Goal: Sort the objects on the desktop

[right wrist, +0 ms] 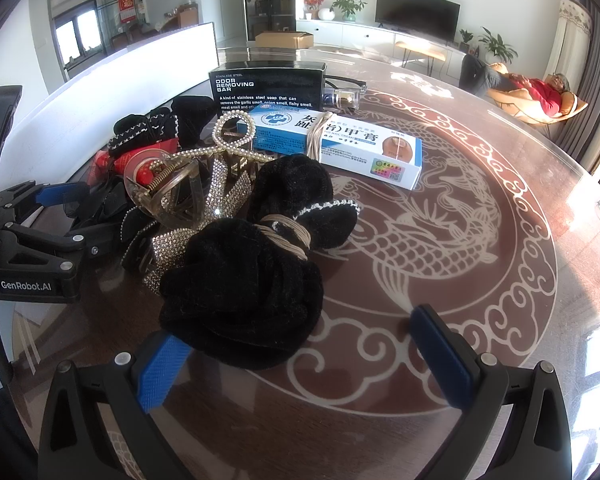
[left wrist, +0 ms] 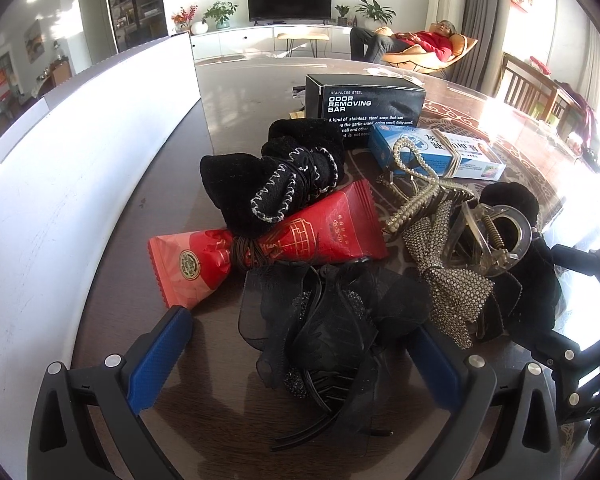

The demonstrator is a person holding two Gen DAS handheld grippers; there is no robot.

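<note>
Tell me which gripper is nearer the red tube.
Left. The left gripper is open just in front of the red tube; the right gripper sits farther off, past the hair-accessory pile.

Dark television point(left wrist: 289, 0) on white cabinet point(left wrist: 260, 38); person point(left wrist: 404, 42) reclining in lounge chair point(left wrist: 432, 56).

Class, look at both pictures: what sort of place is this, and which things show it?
Most likely a home living and dining room: a television on a low white cabinet, potted plants, and a person reclining in a lounge chair beyond the glass-topped table.
</note>
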